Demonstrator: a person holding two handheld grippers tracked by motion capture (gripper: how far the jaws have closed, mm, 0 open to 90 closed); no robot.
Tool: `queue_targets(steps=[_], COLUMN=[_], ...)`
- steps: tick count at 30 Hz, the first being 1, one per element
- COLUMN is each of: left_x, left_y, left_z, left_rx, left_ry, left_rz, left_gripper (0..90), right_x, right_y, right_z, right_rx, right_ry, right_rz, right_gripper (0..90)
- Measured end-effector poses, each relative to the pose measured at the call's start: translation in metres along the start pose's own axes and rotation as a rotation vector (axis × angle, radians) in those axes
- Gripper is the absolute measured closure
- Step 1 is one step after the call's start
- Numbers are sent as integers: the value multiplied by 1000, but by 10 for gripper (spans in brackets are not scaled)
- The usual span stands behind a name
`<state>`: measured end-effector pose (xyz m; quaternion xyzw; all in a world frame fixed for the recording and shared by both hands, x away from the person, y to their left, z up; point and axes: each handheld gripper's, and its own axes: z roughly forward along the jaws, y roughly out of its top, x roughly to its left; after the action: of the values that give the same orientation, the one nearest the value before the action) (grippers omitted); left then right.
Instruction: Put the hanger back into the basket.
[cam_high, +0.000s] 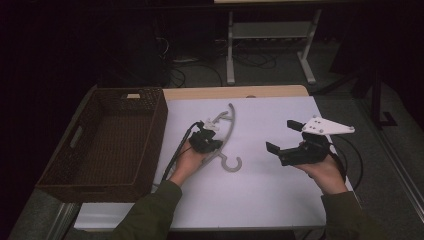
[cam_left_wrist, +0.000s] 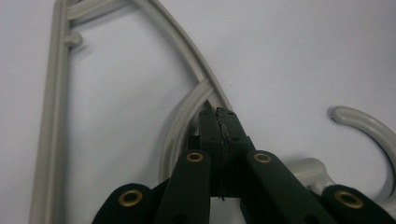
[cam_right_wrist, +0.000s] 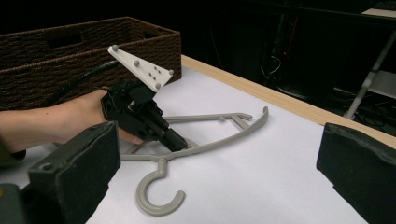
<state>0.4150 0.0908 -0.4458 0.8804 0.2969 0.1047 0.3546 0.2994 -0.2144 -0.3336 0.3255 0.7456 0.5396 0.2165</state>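
A grey plastic hanger (cam_high: 228, 125) lies flat on the white table (cam_high: 270, 200), its hook (cam_high: 233, 164) towards me. My left gripper (cam_high: 215, 144) is shut on the hanger at the spot where a brace joins the curved arm, close to the hook's neck. In the left gripper view the two black jaws (cam_left_wrist: 223, 119) press together over that junction of the hanger (cam_left_wrist: 56, 116). My right gripper (cam_high: 284, 136) is held at the right of the table, wide open and holding nothing. From the right gripper view I see the hanger (cam_right_wrist: 224, 135) and the left gripper (cam_right_wrist: 183, 142) ahead.
A dark woven basket (cam_high: 161, 125) stands at the table's left edge, with nothing visible inside; its side shows as the basket (cam_right_wrist: 93, 32) behind the left hand. A wooden strip (cam_high: 235, 92) runs along the far edge. Beyond it is a dark floor with a metal stand (cam_high: 230, 55).
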Motion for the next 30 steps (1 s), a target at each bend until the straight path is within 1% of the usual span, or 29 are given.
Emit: queue_targets(steps=[2, 3, 4, 5, 6, 7, 8, 10, 11, 12, 13, 15, 16, 17, 18, 19, 21, 22, 23, 25, 26, 27, 28, 29, 30], left_x=[-2, -6, -6, -12, -12, -19, -23, -30, -30, -35, -42, -50, -50, -59, -59, -67, -73, -73, -75, -73, -73, -68, -68, -63, -63], left_y=[2, 3, 3, 5, 5, 7, 8, 10, 10, 11, 13, 14, 14, 15, 15, 17, 18, 18, 18, 18, 18, 18, 18, 17, 17], left_z=[1, 3, 3, 6, 6, 7, 8, 11, 11, 12, 14, 16, 16, 18, 18, 19, 20, 20, 20, 17, 17, 9, 9, 0, 0], left_rx=[0, 0, 0, 2, 2, 6, 9, 7, 7, 16, 12, 15, 15, 16, 16, 22, 21, 21, 24, 7, 7, -16, -16, -41, -41], left_ry=[-15, -33, -33, -53, -53, -75, -91, -118, -118, -130, -149, -185, -185, -208, -208, -221, -236, -236, -237, -242, -242, -242, -242, -245, -245], left_rz=[2, 15, 15, 24, 24, 42, 52, 62, 62, 76, 90, 99, 99, 118, 118, 142, 156, 156, 166, 144, 144, 126, 126, 104, 104], left_gripper=[900, 900, 900, 900, 900, 900, 900, 900, 900, 900, 900, 900, 900, 900, 900, 900, 900, 900, 900, 900, 900, 900, 900, 877, 861], right_x=[0, 1, 1, 1, 1, 1, 1, 1, 1, 1, 1, 1, 1, 1, 1, 1, 1, 1, 0, -1, -1, -2, -2, -5, -5], right_y=[0, 0, 0, 0, 0, 0, 0, 0, 0, 0, 0, 0, 0, 0, 0, 0, 0, 0, 0, 0, -1, -1, -1, -2, -2], right_z=[0, 0, 0, 1, 1, 1, 1, 1, 1, 1, 0, 0, 0, 0, 0, 0, 0, 0, 0, 2, 3, 5, 5, 10, 10], right_rx=[0, 2, 2, 3, 3, 5, 5, 3, 3, 3, 2, 3, 3, 5, 5, 7, 6, 6, 8, 12, 19, 22, 22, 51, 51], right_ry=[1, 0, 0, 1, 1, 2, 2, 1, 1, 1, 1, 2, 2, 1, 1, 1, 1, 1, 3, 2, 0, -5, -5, -4, -4], right_rz=[0, 2, 2, 5, 5, 4, 4, 4, 4, 4, 5, 6, 6, 7, 7, 7, 6, 6, 5, 10, 9, 12, 12, 18, 18], right_gripper=[0, 0, 0, 0, 0, 0, 0, 0, 0, 0, 0, 0, 0, 0, 0, 0, 0, 0, 0, 0, 0, 0, 0, 21, 21])
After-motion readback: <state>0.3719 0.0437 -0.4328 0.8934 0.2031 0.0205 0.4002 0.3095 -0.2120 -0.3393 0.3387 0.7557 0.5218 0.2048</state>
